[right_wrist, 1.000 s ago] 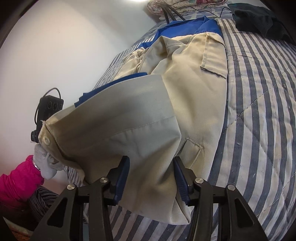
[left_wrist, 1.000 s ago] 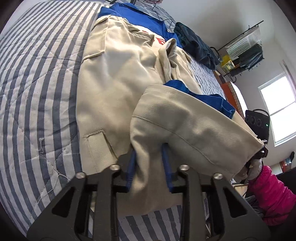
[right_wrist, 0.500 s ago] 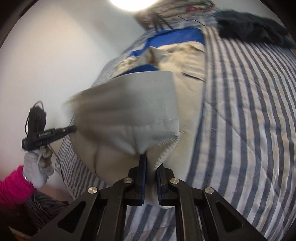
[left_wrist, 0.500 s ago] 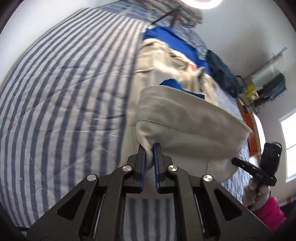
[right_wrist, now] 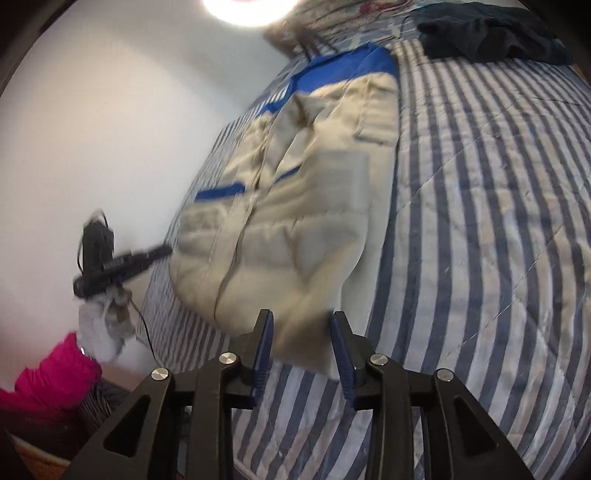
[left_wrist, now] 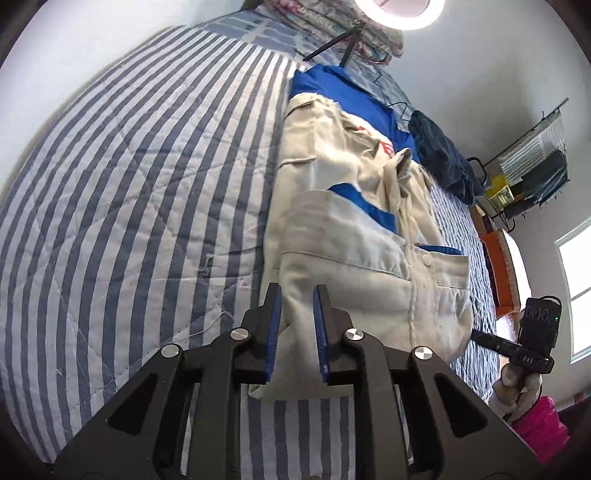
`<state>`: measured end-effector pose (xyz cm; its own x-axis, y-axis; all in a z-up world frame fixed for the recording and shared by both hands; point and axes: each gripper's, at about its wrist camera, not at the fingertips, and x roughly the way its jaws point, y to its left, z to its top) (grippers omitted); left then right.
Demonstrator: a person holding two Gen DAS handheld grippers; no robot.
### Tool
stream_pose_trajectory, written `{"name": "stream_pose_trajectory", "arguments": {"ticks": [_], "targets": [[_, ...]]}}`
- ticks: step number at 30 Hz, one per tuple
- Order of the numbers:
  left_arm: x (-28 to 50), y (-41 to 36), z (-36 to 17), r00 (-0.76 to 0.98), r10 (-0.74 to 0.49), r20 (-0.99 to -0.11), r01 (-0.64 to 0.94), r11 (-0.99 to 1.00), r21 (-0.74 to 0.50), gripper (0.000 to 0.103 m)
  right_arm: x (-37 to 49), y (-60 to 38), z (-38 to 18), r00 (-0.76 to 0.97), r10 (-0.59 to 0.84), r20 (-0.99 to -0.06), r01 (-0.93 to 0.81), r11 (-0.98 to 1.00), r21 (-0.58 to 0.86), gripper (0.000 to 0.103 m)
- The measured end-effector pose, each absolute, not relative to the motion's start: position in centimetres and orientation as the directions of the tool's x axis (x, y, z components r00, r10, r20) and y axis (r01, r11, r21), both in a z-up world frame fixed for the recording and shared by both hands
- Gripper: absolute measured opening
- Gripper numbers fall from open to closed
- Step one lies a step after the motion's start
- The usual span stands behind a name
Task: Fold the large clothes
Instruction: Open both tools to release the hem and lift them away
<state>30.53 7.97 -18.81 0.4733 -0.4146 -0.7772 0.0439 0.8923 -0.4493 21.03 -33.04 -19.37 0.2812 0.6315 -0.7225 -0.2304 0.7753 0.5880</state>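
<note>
A beige jacket with blue lining (left_wrist: 354, 236) lies on the striped bed, its lower part folded up over its upper part. It also shows in the right wrist view (right_wrist: 295, 229), blurred. My left gripper (left_wrist: 297, 295) is open, its blue pads either side of the folded edge's near left corner. My right gripper (right_wrist: 301, 325) is open, with the jacket's near right corner between its fingers. The cloth rests on the bed.
The blue-and-white striped quilt (left_wrist: 129, 184) covers the bed. A dark garment (left_wrist: 443, 158) lies at the far side, also in the right wrist view (right_wrist: 491, 33). A clothes rack (left_wrist: 535, 155) and window stand on the right. The other hand's gripper (left_wrist: 524, 347) shows at the bed's edge.
Both grippers were shut on the lifted hem half a second ago. They have opened, and the folded part has dropped flat onto the jacket.
</note>
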Motion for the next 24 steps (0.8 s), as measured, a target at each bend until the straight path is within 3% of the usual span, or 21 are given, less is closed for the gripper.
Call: {"name": "stream_pose_trajectory", "arguments": {"ticks": [3,8,13,18,20,24], "targets": [[30.7,6.6,-18.2,0.484,-0.437,-0.758,0.093,0.887,-0.452,0.015,20.8,-31.6,-20.7,0.237,0.58,-0.779,-0.238,0.812,0.532,0.034],[31.6,4.2,-19.1,0.467,-0.406,-0.785,0.131,0.91,-0.393,0.015,20.6,-32.6,-19.3,0.295,0.627,-0.721,-0.209,0.778,0.592,0.006],[31.7,3.0,-21.4,0.441,-0.337,-0.832,0.142,0.941,-0.306,0.015,20.4,-32.0,-22.1,0.245,0.423,-0.872,-0.18,0.904,0.388,0.001],[30.9,2.8,-19.5,0.49,-0.319,-0.811,0.161,0.948,-0.275,0.015,20.0,-32.2,-17.7,0.372,0.329,-0.868,-0.189,0.942,0.276,0.009],[30.8,3.0,-18.4,0.526,-0.319,-0.789,0.153,0.948,-0.281,0.015,19.6,-32.1,-15.2,0.457,0.29,-0.841,-0.185,0.956,0.229,0.029],[31.6,1.9,-17.0,0.567,-0.294,-0.769,0.204,0.955,-0.215,0.015,19.5,-29.3,-12.5,0.58,0.256,-0.773,-0.278,0.954,0.108,0.035]]}}
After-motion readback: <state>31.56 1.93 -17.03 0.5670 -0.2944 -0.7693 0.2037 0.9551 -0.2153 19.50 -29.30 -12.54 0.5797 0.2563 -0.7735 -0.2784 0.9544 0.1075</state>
